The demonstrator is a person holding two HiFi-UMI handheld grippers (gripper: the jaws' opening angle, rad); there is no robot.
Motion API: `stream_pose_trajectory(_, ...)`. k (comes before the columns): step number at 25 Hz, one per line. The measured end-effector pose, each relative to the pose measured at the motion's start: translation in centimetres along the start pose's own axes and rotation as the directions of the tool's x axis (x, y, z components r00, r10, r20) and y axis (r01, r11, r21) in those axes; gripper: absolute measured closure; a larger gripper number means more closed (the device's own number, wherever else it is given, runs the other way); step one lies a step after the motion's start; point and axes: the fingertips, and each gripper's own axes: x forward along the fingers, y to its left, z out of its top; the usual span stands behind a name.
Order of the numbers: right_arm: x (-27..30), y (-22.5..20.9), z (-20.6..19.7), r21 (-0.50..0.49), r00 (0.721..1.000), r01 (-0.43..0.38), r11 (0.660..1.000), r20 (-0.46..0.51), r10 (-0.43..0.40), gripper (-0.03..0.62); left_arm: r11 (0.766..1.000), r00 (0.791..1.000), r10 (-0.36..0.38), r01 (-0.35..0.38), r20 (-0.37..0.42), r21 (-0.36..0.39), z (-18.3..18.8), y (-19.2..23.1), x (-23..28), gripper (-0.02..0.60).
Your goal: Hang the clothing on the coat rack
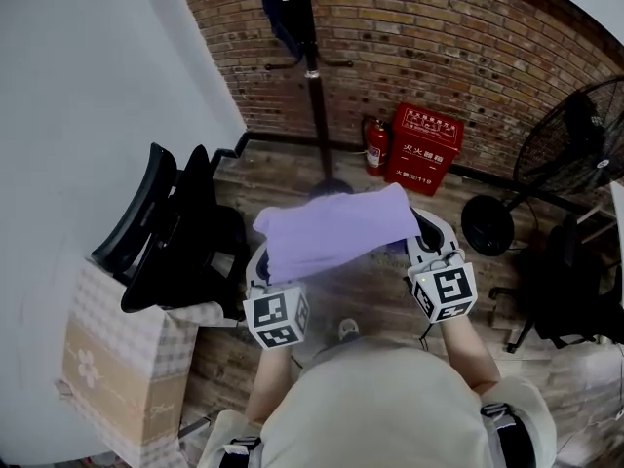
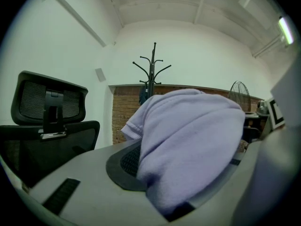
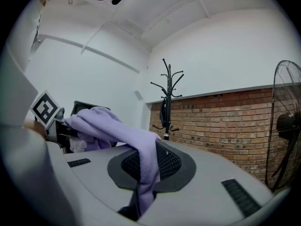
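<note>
A lilac garment (image 1: 336, 229) hangs stretched between my two grippers in the head view. My left gripper (image 1: 265, 273) is shut on its left end; in the left gripper view the cloth (image 2: 188, 140) bulges over the jaws. My right gripper (image 1: 421, 245) is shut on the right end, where a fold of the fabric (image 3: 146, 173) runs down between the jaws. The black coat rack (image 1: 314, 76) stands ahead by the brick wall, with a dark garment (image 1: 285, 13) hanging on it. The rack's hooks (image 2: 153, 67) show in the left gripper view, and the rack (image 3: 167, 98) also shows in the right gripper view.
A black office chair (image 1: 171, 232) stands at my left, with a cardboard box (image 1: 107, 359) under a checked cloth beside it. A red fire-equipment box (image 1: 424, 149) and an extinguisher (image 1: 375, 146) sit at the wall. A black floor fan (image 1: 575, 135) is at the right.
</note>
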Motion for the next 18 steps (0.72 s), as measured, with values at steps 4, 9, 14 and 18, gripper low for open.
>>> stream_pose_trajectory(4,2.1,-0.5,-0.1,-0.004,1.000,0.016,1.000,-0.001,-0.016,0.580,1.000,1.000,-0.017,0.017,0.002,0.005,0.5,0.9,2.3,0.499)
stream_pose_trajectory(9,4.1,-1.0,-0.2,-0.006,0.999,0.032,0.999,0.000,-0.032,0.580,0.999,0.999,-0.035,0.035,0.002,0.015,1.1,1.8,4.7,0.499)
stream_pose_trajectory(14,5.4,-1.6,-0.3,-0.002,0.999,0.047,0.999,-0.001,-0.047,0.580,0.999,0.999,-0.051,0.051,0.000,0.017,1.7,2.2,6.5,0.499)
stream_pose_trajectory(18,5.9,-2.2,-0.6,0.004,0.998,0.061,0.998,0.000,-0.061,0.580,0.998,0.998,-0.059,0.059,-0.003,0.018,1.8,2.0,7.5,0.499)
